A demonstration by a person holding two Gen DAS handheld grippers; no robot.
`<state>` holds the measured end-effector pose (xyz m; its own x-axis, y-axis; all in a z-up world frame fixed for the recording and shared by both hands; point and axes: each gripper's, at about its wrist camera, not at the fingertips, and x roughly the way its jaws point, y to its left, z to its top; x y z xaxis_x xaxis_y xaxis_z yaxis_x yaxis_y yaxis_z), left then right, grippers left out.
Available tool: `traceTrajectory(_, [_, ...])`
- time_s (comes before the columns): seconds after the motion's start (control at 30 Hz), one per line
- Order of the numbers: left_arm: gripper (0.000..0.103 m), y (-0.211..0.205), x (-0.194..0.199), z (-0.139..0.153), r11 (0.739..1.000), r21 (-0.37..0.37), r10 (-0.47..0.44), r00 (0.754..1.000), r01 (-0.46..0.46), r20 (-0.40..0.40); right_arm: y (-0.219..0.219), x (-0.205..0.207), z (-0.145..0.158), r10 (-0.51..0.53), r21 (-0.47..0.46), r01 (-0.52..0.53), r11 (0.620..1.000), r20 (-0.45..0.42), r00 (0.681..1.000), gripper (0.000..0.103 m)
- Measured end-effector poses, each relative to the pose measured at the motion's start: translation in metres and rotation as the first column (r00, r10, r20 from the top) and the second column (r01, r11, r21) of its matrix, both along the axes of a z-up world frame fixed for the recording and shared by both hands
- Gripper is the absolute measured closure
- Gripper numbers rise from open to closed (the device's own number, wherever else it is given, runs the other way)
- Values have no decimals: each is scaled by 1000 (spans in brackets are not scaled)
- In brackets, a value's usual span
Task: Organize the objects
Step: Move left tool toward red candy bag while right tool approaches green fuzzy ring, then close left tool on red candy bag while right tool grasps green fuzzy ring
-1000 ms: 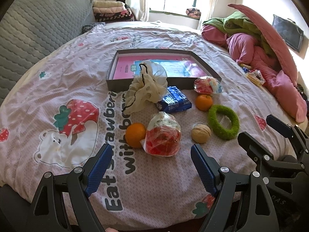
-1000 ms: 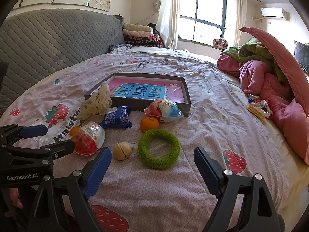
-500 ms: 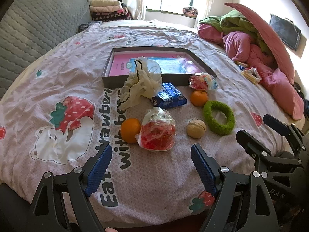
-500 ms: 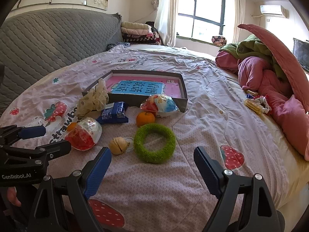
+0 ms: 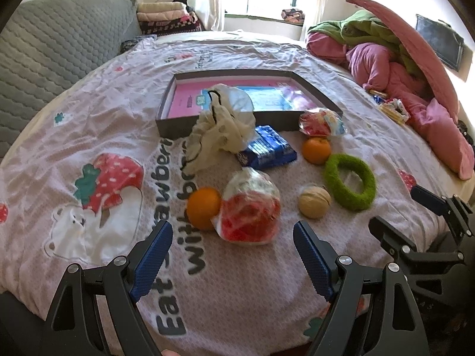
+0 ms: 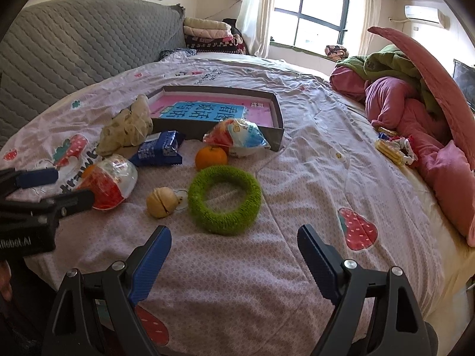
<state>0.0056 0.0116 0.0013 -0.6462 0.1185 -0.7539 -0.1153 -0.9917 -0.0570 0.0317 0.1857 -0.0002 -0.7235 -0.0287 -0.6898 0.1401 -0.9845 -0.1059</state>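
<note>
Both grippers, left gripper [image 5: 233, 255] and right gripper [image 6: 234, 256], spread and empty; near red snack bag [image 5: 249, 210] looks light, crinkly, slippery; pinch its middle.

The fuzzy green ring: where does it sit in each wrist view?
Left wrist: fuzzy green ring right of centre, beside the beige ball.
Right wrist: ring at centre, just beyond the open right claw.
Shared landmark: the shallow grey box behind it.
</note>
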Motion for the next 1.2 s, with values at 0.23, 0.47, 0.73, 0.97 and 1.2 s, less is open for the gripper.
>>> traceTrajectory(0.23, [19, 0, -15, -9, 1000, -13, 6, 1000, -6, 30, 0, -5, -5, 1, 9, -1, 1000, 4, 1000, 17])
traceTrajectory(0.47, [19, 13, -23, -11, 999, -16, -27, 999, 28, 31, -1, -12, -13, 9, 43, -10, 999, 21, 1000, 23])
traceTrajectory(0.73, [24, 21, -32, -15, 999, -35, -35, 999, 36, 36, -10, -24, -20, 57, 89, -60, 994, 38, 998, 31])
traceTrajectory(0.97, [24, 27, -38, -16, 997, -62, -39, 998, 42, 39, -23, -38, -29, 98, 169, -107, 980, 57, 994, 40])
traceTrajectory(1.2, [25, 40, -43, -16, 993, -102, -47, 998, 51, 40, -17, -49, -33, 108, 150, -116, 982, 61, 992, 49])
